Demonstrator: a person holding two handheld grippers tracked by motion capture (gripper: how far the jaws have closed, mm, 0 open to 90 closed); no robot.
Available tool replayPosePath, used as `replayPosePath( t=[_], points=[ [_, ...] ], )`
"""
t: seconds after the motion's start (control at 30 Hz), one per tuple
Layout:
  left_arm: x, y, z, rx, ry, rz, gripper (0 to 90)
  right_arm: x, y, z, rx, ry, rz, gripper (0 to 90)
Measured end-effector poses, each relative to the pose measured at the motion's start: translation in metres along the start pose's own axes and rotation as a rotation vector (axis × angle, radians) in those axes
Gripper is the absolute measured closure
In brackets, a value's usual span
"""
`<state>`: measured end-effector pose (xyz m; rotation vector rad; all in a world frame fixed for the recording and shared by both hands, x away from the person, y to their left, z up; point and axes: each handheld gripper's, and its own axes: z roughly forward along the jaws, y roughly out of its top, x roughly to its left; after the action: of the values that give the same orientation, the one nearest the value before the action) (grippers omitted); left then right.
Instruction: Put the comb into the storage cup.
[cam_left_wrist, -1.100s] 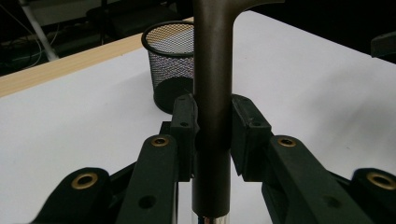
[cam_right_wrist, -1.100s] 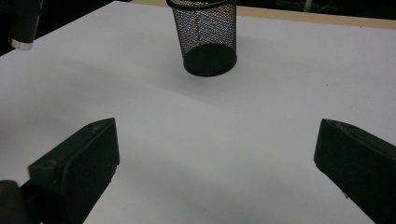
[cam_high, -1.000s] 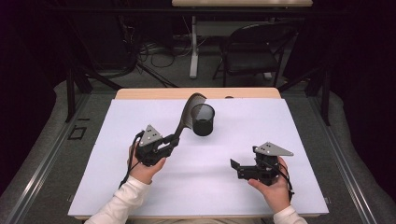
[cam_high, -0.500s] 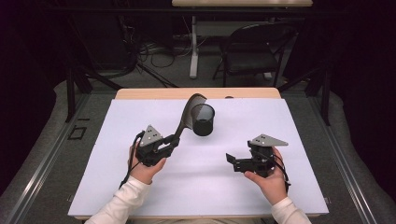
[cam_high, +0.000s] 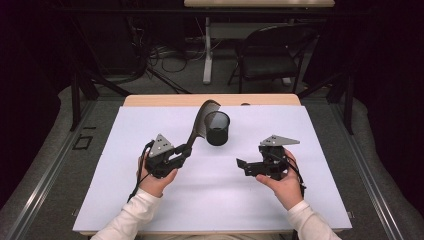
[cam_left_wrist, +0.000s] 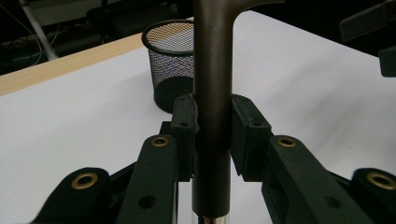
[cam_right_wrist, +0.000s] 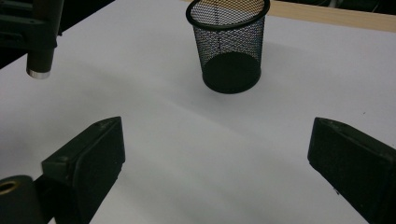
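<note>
My left gripper (cam_high: 186, 150) is shut on the dark handle of a spatula (cam_high: 202, 120), whose blade rises up and right to the rim of a black mesh cup (cam_high: 218, 128). In the left gripper view the handle (cam_left_wrist: 212, 93) stands clamped between both pads of the left gripper (cam_left_wrist: 212, 126), with the mesh cup (cam_left_wrist: 170, 60) just behind. My right gripper (cam_high: 242, 168) hovers right of centre, pointing left, open and holding nothing. Its view shows the right gripper (cam_right_wrist: 217, 140) with jaws wide apart, the mesh cup (cam_right_wrist: 229, 42) ahead and the spatula's silver-capped handle end (cam_right_wrist: 43, 42) at upper left.
A white sheet (cam_high: 150, 200) covers the table, with a wooden strip (cam_high: 160, 100) along the far edge. Behind the table stand a black chair (cam_high: 272, 55) and cables on a dark floor.
The right hand has carried its open gripper leftward toward the table's middle and slightly up. The left gripper and the spatula have stayed put.
</note>
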<state>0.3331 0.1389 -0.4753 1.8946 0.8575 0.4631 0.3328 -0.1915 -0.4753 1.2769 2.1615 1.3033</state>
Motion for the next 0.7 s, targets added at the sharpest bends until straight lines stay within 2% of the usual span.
replayPosePath(
  t=[0.4, 0.53, 0.7],
  points=[
    [0.0, 0.0, -0.001, -0.005, 0.002, 0.0, 73.1, -0.003, 0.019, 0.005, -0.004, 0.035, 0.03, 10.8],
    [0.0, 0.0, 0.0, -0.005, 0.002, -0.001, 73.1, -0.003, 0.025, 0.006, -0.013, 0.055, 0.05, 14.5],
    [0.0, -0.001, 0.001, -0.003, 0.003, -0.002, 73.1, -0.004, 0.032, 0.007, -0.031, 0.088, 0.068, 14.9]
  ],
)
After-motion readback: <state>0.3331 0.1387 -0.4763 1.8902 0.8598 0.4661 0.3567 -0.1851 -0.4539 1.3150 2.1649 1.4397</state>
